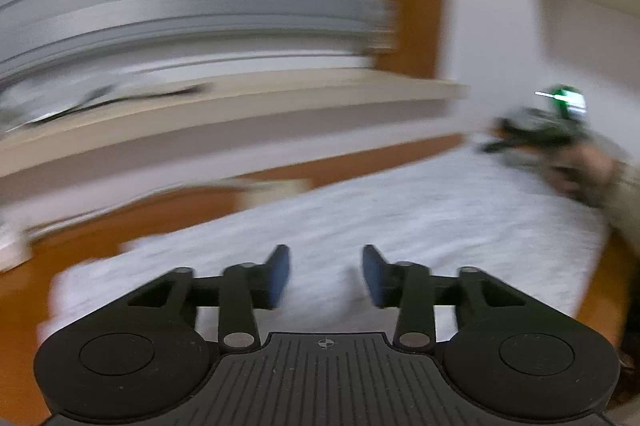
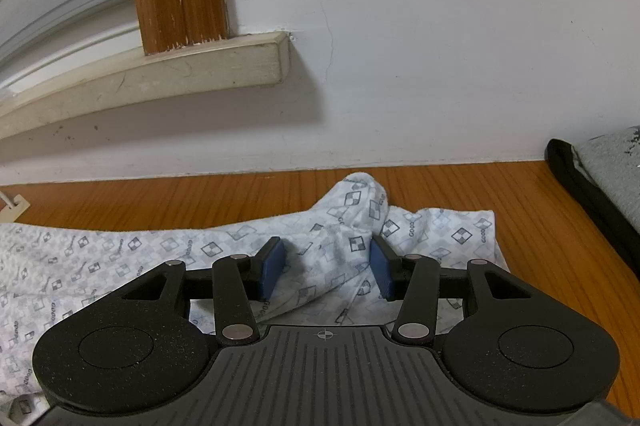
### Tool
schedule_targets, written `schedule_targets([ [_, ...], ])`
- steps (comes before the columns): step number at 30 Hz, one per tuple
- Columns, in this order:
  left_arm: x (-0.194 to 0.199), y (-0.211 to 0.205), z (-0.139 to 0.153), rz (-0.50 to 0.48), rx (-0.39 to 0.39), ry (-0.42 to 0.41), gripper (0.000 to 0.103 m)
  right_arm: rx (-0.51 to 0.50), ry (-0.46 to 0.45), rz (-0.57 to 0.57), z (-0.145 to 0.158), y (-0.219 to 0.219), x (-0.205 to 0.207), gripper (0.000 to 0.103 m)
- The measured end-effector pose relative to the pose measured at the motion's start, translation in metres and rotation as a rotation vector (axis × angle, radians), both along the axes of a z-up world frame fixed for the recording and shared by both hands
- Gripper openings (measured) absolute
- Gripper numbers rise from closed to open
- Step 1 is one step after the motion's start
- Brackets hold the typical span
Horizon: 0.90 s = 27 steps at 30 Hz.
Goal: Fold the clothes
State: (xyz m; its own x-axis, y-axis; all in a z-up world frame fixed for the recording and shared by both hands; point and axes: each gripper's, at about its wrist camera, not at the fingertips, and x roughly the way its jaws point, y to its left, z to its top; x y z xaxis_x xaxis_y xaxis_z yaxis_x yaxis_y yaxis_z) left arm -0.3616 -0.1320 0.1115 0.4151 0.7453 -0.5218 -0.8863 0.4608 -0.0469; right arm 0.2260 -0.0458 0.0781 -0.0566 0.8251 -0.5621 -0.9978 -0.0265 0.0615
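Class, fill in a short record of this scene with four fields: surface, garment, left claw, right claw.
surface: wooden table against a white wall
garment: white patterned cloth, spread flat at left, bunched into a ridge at right
left claw: jaws apart, nothing between them, above the cloth; picture blurred
right claw: jaws apart, either side of the bunched ridge, pads not pressing it

Legible text: one repeated mark on fabric

Patterned garment [image 2: 224,250], pale with checked diamond motifs: small dark lettering reading "GOOD" repeated across the print, seen in the right wrist view; left wrist view too blurred to read anything.
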Motion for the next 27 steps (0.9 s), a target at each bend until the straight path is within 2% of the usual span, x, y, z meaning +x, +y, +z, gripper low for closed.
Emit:
schedule_targets([
  [3, -0.034, 0.007, -0.005, 0.095, -0.043, 0.007, 0.056, 0.0, 0.0, 0.0, 0.001, -0.001, 0.0, 0.048],
  [7, -0.044, 0.015, -0.015, 0.105, -0.082, 0.007, 0.053, 0.0, -0.001, 0.0, 0.001, -0.002, -0.001, 0.048],
  [10, -0.042, 0.016, -0.019, 0.097, -0.066, 0.042, 0.005, 0.0, -0.001, 0.0, 0.001, -0.002, -0.001, 0.048],
  [15, -0.055, 0.012, -0.005, 0.124, -0.01, 0.006, 0.005, -0.001, 0.0, 0.0, 0.001, -0.002, -0.001, 0.048],
  [22, -0.061, 0.017, -0.011, 0.157, -0.052, 0.0, 0.01, -0.001, 0.0, 0.0, 0.002, -0.002, -0.001, 0.049],
  [24, -0.066, 0.017, -0.008, 0.175, -0.045, -0.01, 0.019, -0.001, 0.0, 0.0, 0.002, -0.001, -0.001, 0.049],
  [26, -0.074, 0.017, -0.002, 0.199, -0.029, -0.017, 0.036, -0.001, 0.0, 0.0, 0.001, 0.0, -0.002, 0.049],
  [27, -0.08, 0.017, 0.001, 0.212, -0.021, -0.021, 0.039, -0.001, 0.0, -0.002, 0.001, 0.0, -0.002, 0.049],
])
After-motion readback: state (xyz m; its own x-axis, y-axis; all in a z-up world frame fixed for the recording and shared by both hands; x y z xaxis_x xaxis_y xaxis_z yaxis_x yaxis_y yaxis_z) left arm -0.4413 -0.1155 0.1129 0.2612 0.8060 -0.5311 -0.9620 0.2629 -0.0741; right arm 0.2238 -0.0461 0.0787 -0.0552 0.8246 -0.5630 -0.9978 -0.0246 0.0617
